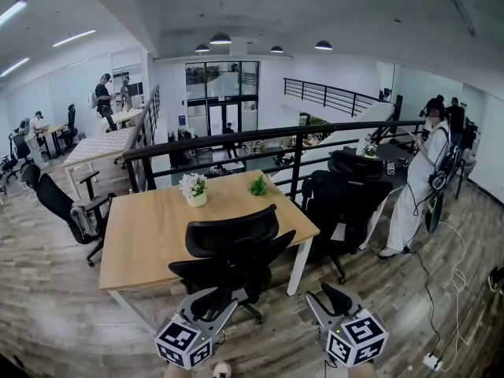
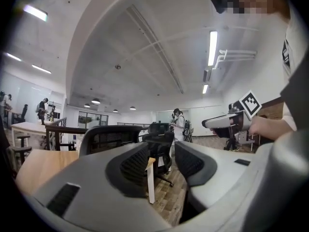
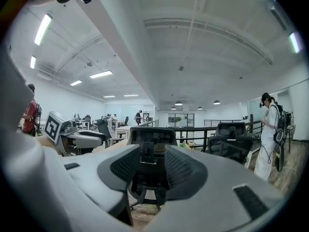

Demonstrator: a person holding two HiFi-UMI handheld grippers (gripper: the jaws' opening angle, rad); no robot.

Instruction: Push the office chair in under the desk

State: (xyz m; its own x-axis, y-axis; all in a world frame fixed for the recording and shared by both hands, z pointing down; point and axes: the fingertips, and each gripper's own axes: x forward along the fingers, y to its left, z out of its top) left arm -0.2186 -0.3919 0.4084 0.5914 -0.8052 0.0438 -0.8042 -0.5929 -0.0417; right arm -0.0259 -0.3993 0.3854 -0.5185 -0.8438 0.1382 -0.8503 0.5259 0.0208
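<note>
Left gripper [image 1: 209, 304] and right gripper [image 1: 331, 299] hover, jaws parted and empty, just behind the office chair [image 1: 233, 252] at the desk [image 1: 146, 231] edge. The right gripper view alone frames the chair's back between its jaws — the left gripper view shows a white desk leg [image 2: 150, 180].

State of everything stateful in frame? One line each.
office chair: pulled out, standing at the near side of the desk, untouched.
left gripper: open, empty.
right gripper: open, empty.
flower pot: upright on the desk.
</note>
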